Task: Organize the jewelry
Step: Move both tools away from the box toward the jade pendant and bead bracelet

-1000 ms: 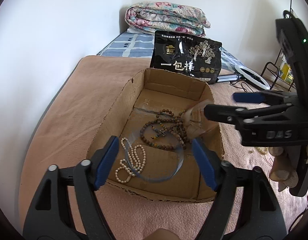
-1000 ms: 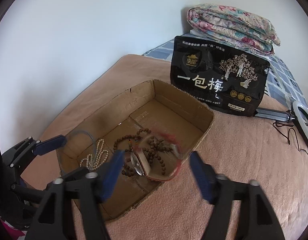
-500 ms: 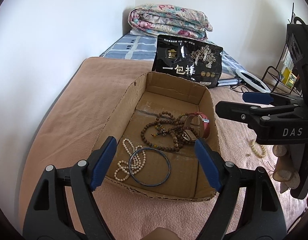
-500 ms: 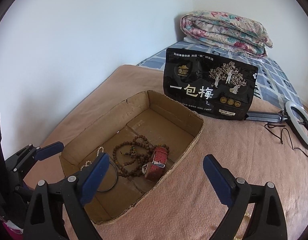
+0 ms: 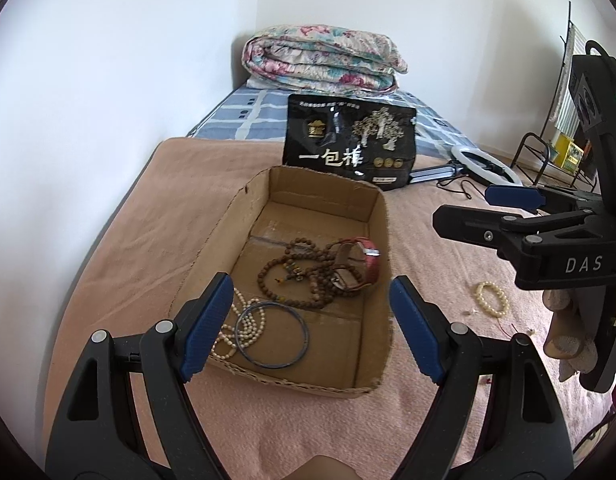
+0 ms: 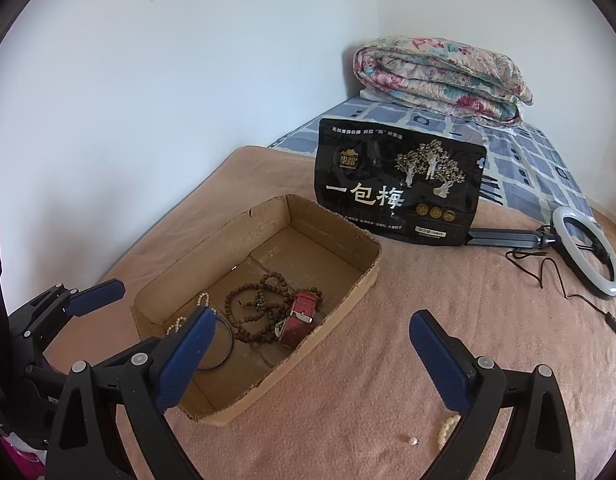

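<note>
A shallow cardboard box (image 5: 378, 216) (image 6: 372, 276) lies on the pink blanket. Inside it are a brown bead necklace (image 5: 296, 276) (image 6: 256, 312), a red-strap watch (image 5: 368, 266) (image 6: 302, 316), a white pearl strand (image 5: 244, 326) (image 6: 180, 322) and a blue bangle (image 5: 272, 334) (image 6: 222, 346). A cream bead bracelet (image 5: 493, 299) (image 6: 448, 430) lies on the blanket right of the box. My left gripper (image 5: 312, 328) is open and empty above the box's near end. My right gripper (image 6: 310, 364) is open and empty, right of the box; it also shows in the left wrist view (image 5: 488, 212).
A black snack bag (image 5: 350, 144) (image 6: 400, 184) stands behind the box. A folded floral quilt (image 5: 324, 60) (image 6: 440, 76) lies at the back. A ring light (image 6: 588, 254) with its cable lies at right. A small loose pearl (image 6: 413, 441) and a wire rack (image 5: 548, 156) are at right.
The watch dropped from my right gripper into the box a second ago. Both grippers have since pulled back and up from the box, staying open.
</note>
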{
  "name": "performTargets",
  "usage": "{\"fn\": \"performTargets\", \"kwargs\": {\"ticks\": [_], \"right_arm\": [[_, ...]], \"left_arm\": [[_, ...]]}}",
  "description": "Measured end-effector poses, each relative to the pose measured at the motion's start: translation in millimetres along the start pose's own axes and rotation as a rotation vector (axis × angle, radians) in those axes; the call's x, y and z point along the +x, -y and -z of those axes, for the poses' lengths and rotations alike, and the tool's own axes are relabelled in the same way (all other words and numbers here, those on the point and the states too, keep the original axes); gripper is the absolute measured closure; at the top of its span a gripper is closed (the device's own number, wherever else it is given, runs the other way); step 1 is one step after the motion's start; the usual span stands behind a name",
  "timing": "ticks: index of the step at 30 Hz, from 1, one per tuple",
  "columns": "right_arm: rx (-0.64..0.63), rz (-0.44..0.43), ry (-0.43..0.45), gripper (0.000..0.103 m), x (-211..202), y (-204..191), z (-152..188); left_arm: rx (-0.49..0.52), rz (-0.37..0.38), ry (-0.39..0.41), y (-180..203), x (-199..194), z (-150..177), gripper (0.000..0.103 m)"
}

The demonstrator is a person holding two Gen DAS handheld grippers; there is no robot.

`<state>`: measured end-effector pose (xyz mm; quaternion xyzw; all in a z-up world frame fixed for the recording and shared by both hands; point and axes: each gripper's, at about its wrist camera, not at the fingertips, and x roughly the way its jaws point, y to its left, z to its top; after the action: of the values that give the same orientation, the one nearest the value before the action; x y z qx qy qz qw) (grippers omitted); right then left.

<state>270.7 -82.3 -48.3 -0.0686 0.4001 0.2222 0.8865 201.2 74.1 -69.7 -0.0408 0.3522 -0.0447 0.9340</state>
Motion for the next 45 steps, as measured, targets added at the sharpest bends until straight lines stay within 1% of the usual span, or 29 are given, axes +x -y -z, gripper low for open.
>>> {"fn": "performTargets", "kwargs": {"ticks": [6, 15, 19, 27, 32, 40, 45], "right_arm": [[0.008, 0.013, 0.026, 0.003, -21.6, 16.0, 7.9], [0.023, 0.046, 0.067, 0.000, -60.7, 46.6, 21.3], [0.015, 0.078, 0.078, 0.000, -77.3, 60.2, 30.0], [0.033, 0.141, 0.075, 0.000, -100.5, 97.0, 48.8], [0.068, 0.163, 0.056, 0.000, -102.6, 119.9, 63.3], [0.116, 0.175, 0.007, 0.000, -92.3, 149.4, 87.7], [0.158, 0.156, -0.020, 0.000, -82.5, 165.4, 98.5]], "left_arm": [[0.035, 0.004, 0.026, 19.6, -11.4, -2.2, 0.020], [0.073, 0.048, 0.063, 52.0, -26.3, -4.8, 0.020], [0.088, 0.078, 0.061, 67.3, -28.7, -4.4, 0.020], [0.139, 0.112, 0.050, 97.3, -27.3, 4.0, 0.020], [0.159, 0.144, 0.020, 114.6, -17.2, 12.3, 0.020], [0.215, 0.193, -0.025, 140.2, -3.2, 31.0, 0.020], [0.252, 0.229, -0.061, 152.2, 6.4, 44.4, 0.021]]}}
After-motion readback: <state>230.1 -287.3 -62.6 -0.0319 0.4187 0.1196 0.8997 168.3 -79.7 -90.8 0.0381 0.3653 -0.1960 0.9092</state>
